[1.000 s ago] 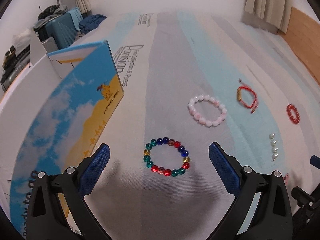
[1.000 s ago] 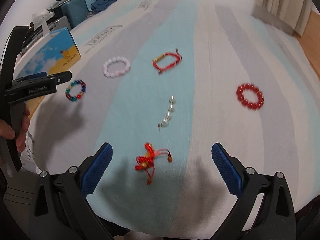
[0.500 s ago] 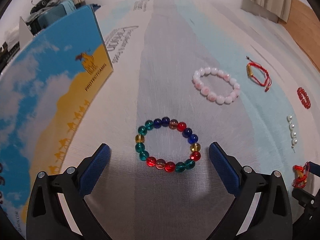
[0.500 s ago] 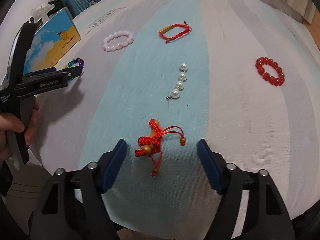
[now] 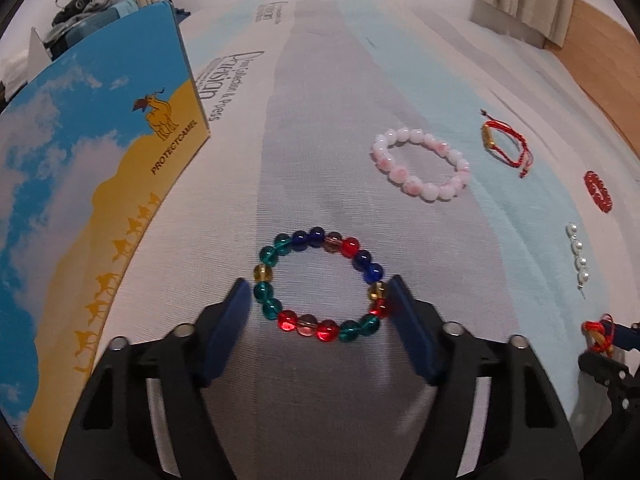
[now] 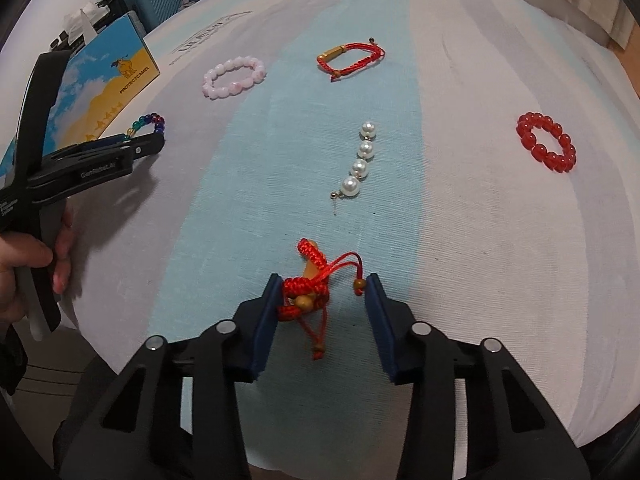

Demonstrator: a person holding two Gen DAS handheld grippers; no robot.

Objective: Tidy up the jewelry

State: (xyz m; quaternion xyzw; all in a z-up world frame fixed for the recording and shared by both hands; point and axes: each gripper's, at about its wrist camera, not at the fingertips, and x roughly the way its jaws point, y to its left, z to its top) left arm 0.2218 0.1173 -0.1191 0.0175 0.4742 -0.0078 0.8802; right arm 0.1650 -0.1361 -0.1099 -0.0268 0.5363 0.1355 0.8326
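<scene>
A bracelet of multicoloured glass beads (image 5: 320,330) lies flat on the striped cloth (image 5: 320,120). My left gripper (image 5: 318,284) is down around it, one blue pad on each side, and its jaws are closing; the pads are at the beads but not visibly pressing. A knotted red cord charm with wooden beads (image 6: 306,288) lies between the pads of my right gripper (image 6: 323,280), whose jaws are closing too; the left pad is at the knot, the right one just beside a small bead. In the right wrist view, the left gripper (image 6: 156,144) shows at the left.
A pink bead bracelet (image 5: 420,164), a red cord bracelet with a gold tube (image 6: 352,58), a pearl strand (image 6: 360,164) and a red bead bracelet (image 6: 546,146) lie spread over the cloth. A blue and yellow box (image 5: 100,160) stands at the left. A hand (image 6: 24,264) holds the left gripper.
Both grippers have come down onto the cloth. Their jaws have narrowed from wide open to close around the multicoloured bracelet and the red cord charm.
</scene>
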